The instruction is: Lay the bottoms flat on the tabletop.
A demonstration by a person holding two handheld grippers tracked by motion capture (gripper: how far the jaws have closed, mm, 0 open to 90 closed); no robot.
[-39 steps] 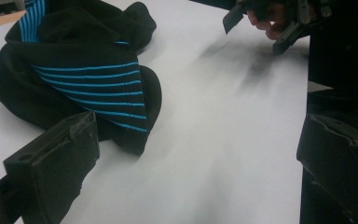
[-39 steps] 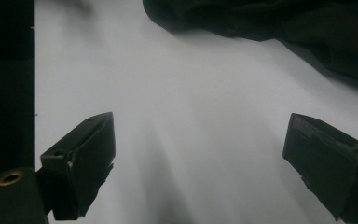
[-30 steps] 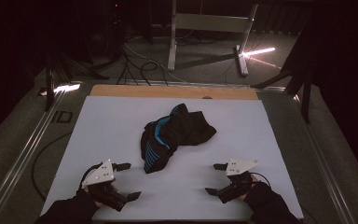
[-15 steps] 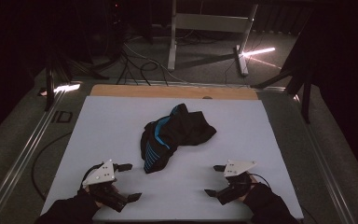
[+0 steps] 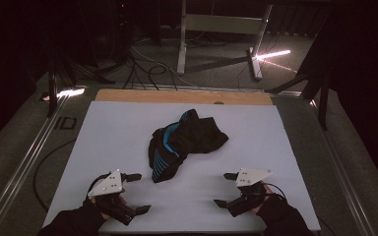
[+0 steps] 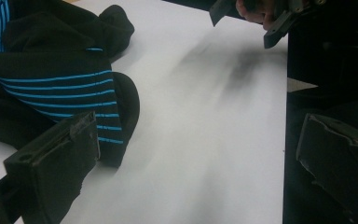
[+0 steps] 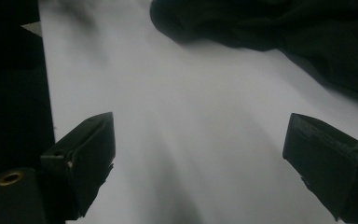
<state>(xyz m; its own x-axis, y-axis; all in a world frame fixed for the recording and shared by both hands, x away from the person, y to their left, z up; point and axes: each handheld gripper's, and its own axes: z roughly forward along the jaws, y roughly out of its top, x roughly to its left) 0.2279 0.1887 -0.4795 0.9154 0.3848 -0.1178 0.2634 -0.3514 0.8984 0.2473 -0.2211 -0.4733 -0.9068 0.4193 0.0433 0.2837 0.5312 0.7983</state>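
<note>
Garment mid-table, between and beyond left gripper and right gripper.

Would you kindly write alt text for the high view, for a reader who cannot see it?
A crumpled black garment with blue stripes lies mid-sheet on a white table cover. Nearer the camera, the left gripper and right gripper, both open and hand-held, point inward from either side without touching it.

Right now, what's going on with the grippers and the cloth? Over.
Left gripper open, empty. Right gripper open, empty. Black cloth with blue stripes bunched mid-table, untouched. Nothing between the grippers and it.
</note>
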